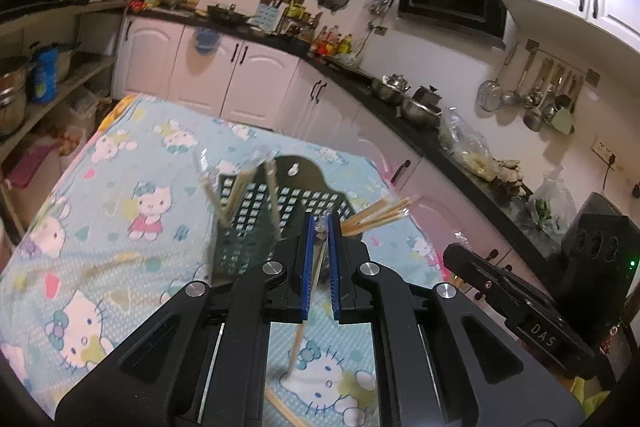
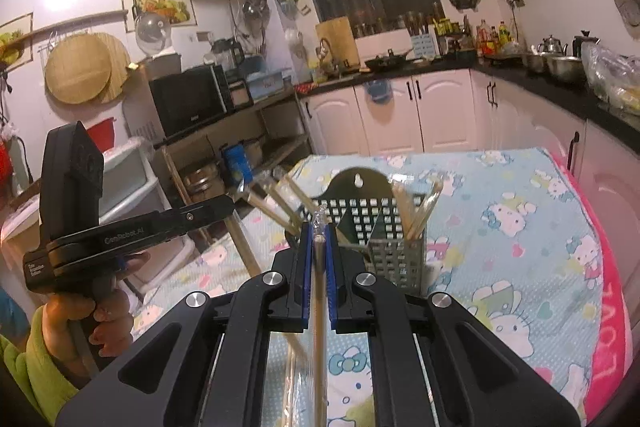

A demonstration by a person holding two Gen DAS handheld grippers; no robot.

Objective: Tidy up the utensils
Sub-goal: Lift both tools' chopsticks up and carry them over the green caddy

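Pale wood chopsticks in perforated caddy | left gripper, right gripper each clamp a chopstick

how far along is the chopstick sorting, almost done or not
Partly done. Several chopsticks already stand in the perforated holder. The left gripper and right gripper are each shut on a wrapped chopstick. At least one loose chopstick lies on the tablecloth.

The utensil holder stands on the desk. Chopsticks stand in its right compartment, others lean out left. Kitchen cabinets stand behind the desk.
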